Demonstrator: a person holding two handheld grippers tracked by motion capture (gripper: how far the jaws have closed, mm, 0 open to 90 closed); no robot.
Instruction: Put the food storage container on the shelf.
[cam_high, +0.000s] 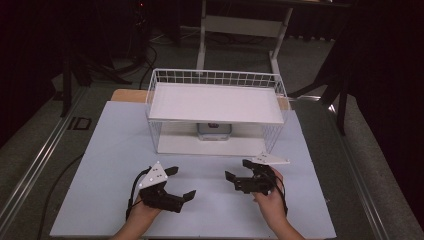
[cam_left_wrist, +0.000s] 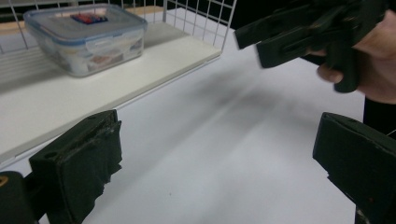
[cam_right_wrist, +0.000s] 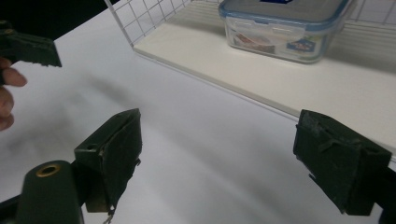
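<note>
A clear food container (cam_high: 214, 131) with a blue-rimmed lid sits on the lower board of a white wire rack (cam_high: 215, 102). It also appears in the left gripper view (cam_left_wrist: 86, 37) and the right gripper view (cam_right_wrist: 285, 28). My left gripper (cam_high: 184, 182) rests low over the white table, open, with nothing between its jaws (cam_left_wrist: 219, 163). My right gripper (cam_high: 236, 169) hovers in front of the rack, jaws wide apart and empty (cam_right_wrist: 219, 154). Both grippers stand well short of the container. Each appears at the edge of the other's view: right gripper (cam_left_wrist: 303, 28), left gripper (cam_right_wrist: 28, 46).
The white table board (cam_high: 125, 150) has bare room on both sides of the hands. The rack's upper shelf (cam_high: 165, 95) overhangs the container, and wire walls (cam_high: 155, 135) close its sides. A white desk frame (cam_high: 240, 25) and stand legs are on the floor behind.
</note>
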